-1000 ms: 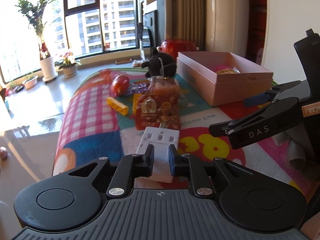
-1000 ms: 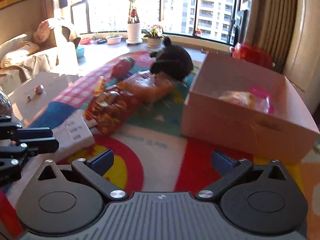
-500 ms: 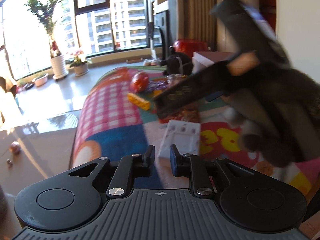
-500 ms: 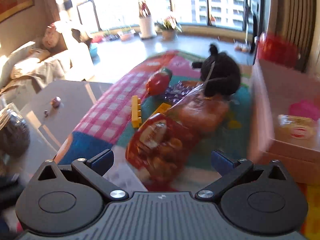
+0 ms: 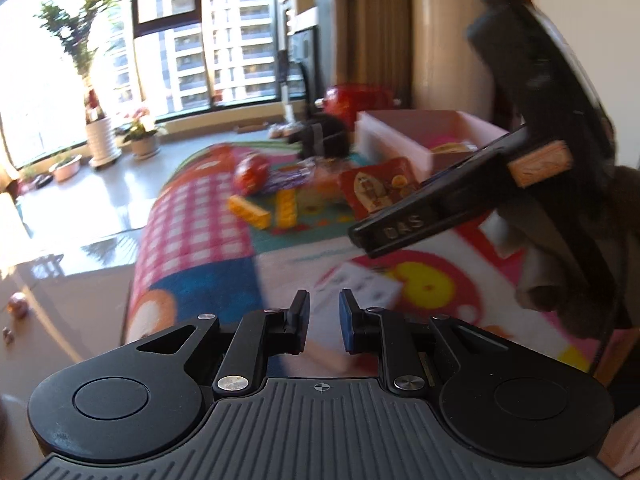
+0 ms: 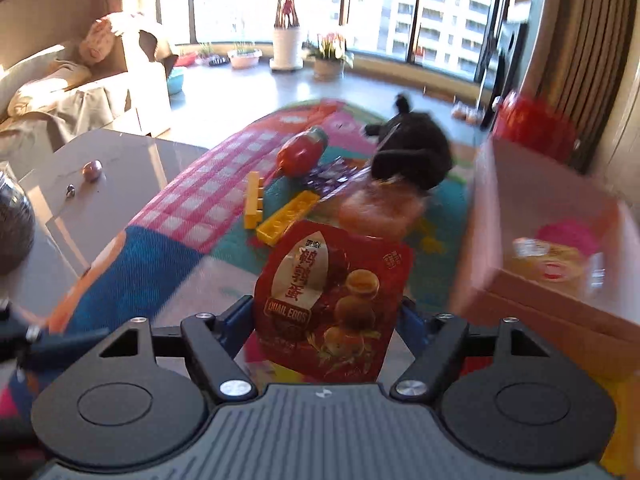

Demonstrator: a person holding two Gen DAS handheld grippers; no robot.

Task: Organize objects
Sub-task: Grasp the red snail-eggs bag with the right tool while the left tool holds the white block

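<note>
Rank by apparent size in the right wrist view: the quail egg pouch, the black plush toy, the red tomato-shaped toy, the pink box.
1. pink box, though cut off by the frame edge.
2. quail egg pouch, enlarged by nearness to the camera.
3. black plush toy.
4. red tomato-shaped toy.

Background, right wrist view: draped sofa [image 6: 76, 92] at 10 o'clock; tall plant in white pot [image 6: 286, 46] at 12 o'clock, flowering pot [image 6: 329, 65] beside it; grey side surface [image 6: 92, 192] carrying a small pinkish ball [image 6: 92, 169].
</note>
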